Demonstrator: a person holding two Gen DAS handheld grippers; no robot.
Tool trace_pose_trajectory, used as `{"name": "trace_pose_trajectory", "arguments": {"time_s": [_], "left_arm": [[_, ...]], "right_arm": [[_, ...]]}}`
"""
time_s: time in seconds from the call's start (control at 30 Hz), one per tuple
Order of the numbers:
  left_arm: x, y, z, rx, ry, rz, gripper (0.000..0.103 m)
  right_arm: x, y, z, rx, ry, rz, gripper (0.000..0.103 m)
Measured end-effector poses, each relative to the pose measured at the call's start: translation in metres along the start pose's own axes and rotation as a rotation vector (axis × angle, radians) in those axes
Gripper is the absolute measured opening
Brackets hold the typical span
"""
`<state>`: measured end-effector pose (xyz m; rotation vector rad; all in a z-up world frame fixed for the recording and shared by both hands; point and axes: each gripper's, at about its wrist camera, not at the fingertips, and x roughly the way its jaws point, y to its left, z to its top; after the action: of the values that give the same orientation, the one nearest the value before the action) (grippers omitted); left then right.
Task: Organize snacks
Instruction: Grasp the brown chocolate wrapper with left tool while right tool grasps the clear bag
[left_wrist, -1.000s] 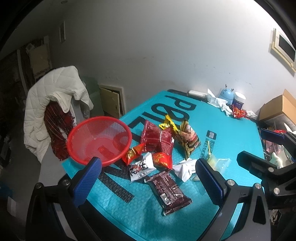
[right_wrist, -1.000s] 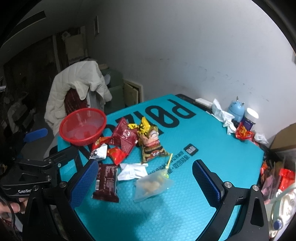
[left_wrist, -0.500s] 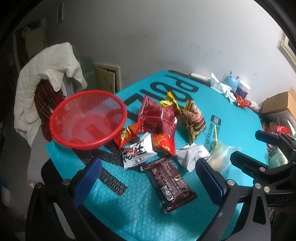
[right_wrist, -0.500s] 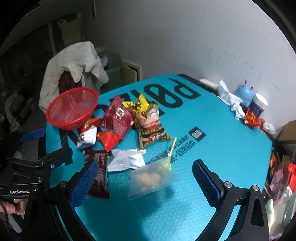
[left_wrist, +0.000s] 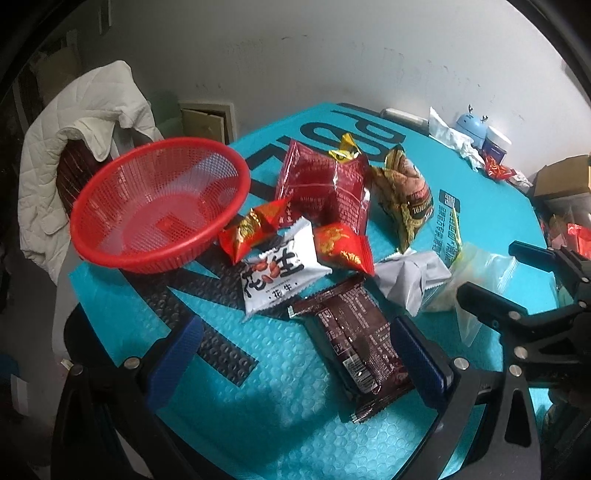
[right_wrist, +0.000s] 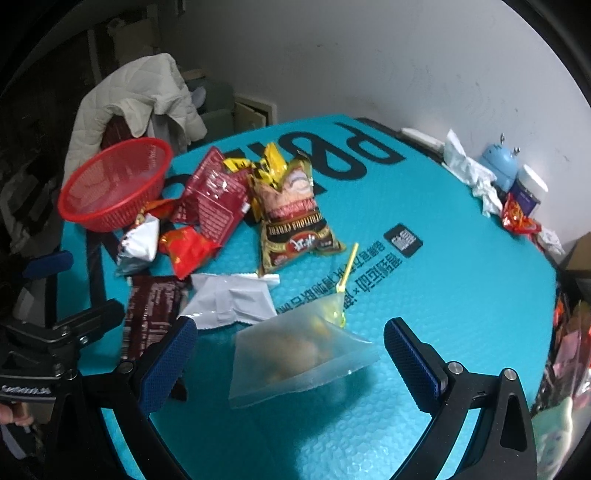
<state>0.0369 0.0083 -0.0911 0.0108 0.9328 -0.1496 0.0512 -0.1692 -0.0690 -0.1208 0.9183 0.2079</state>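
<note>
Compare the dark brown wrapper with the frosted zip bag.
The dark brown wrapper is opaque, long and printed; the frosted zip bag is translucent, squarish and unprinted, showing pale contents. The wrapper lies by the left hand-held gripper, the bag between the right hand-held gripper fingers. Both lie ungrasped on the teal mat.

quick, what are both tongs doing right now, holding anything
Left tongs: open, holding nothing, above the dark brown wrapper.
Right tongs: open, holding nothing, above the clear zip bag.

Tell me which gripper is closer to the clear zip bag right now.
Right. The right gripper hangs open directly over the clear zip bag, fingers either side. The left gripper is off to its left, above the brown wrapper.
</note>
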Motion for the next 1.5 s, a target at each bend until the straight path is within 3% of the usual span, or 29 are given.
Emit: {"name": "trace_pose_trajectory", "arguments": {"time_s": [0.1, 0.23, 0.43, 0.47, 0.83, 0.93, 1.0, 1.03, 1.07, 1.23, 1.33, 1.5], "left_arm": [[0.004, 0.0, -0.001, 0.005, 0.008, -0.012, 0.103], [0.01, -0.004, -0.002, 0.015, 0.026, -0.039, 0.103], [0.022, -0.013, -0.003, 0.026, 0.053, -0.09, 0.103], [0.024, -0.015, -0.003, 0.028, 0.058, -0.096, 0.103], [0.049, -0.029, -0.007, 0.065, 0.107, -0.143, 0.101], [0.046, -0.031, -0.008, 0.094, 0.074, -0.143, 0.086], [0.044, -0.03, -0.01, 0.106, 0.059, -0.168, 0.078], [0.043, -0.03, -0.01, 0.115, 0.052, -0.182, 0.064], [0.042, -0.03, -0.011, 0.125, 0.049, -0.182, 0.061], [0.036, -0.023, -0.011, 0.143, 0.038, -0.183, 0.05], [0.029, -0.018, -0.013, 0.163, 0.013, -0.154, 0.046], [0.027, -0.006, -0.014, 0.137, 0.025, -0.174, 0.046]], "right_arm": [[0.009, -0.004, -0.002, 0.032, 0.024, 0.013, 0.097], [0.013, -0.015, -0.006, 0.123, 0.031, 0.071, 0.07], [-0.002, -0.017, -0.013, 0.149, -0.016, 0.077, 0.064], [-0.004, -0.017, -0.015, 0.149, -0.015, 0.076, 0.048], [-0.015, -0.015, -0.035, 0.128, 0.005, 0.079, 0.048], [-0.016, -0.012, -0.039, 0.114, 0.014, 0.074, 0.048], [-0.016, -0.01, -0.041, 0.111, 0.027, 0.077, 0.055], [-0.015, -0.01, -0.042, 0.114, 0.036, 0.083, 0.061], [-0.014, -0.01, -0.042, 0.119, 0.043, 0.084, 0.07], [-0.01, -0.009, -0.038, 0.127, 0.059, 0.064, 0.084], [-0.009, -0.009, -0.033, 0.134, 0.06, 0.041, 0.086], [-0.009, -0.01, -0.021, 0.131, 0.056, -0.026, 0.09]]}}
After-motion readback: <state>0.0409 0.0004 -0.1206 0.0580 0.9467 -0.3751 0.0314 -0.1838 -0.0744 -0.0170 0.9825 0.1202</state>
